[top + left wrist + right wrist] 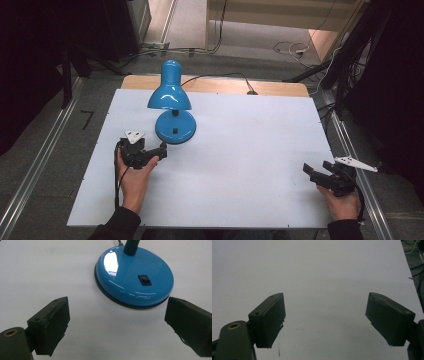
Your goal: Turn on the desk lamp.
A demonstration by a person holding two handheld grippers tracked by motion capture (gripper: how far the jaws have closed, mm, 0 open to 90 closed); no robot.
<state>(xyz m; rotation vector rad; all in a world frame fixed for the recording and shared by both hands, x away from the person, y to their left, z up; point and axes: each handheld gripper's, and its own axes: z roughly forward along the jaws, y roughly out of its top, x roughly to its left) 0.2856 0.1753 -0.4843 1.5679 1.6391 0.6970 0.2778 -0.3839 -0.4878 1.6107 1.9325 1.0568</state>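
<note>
Lamp stands left of centre on the white table just ahead of the wide-open, empty left gripper — glossy, slippery, base-heavy I'd judge — best gripped at the neck.

A white board is covering a wooden table. Grey floor is lying around it, with metal rails and cables running beyond.
</note>
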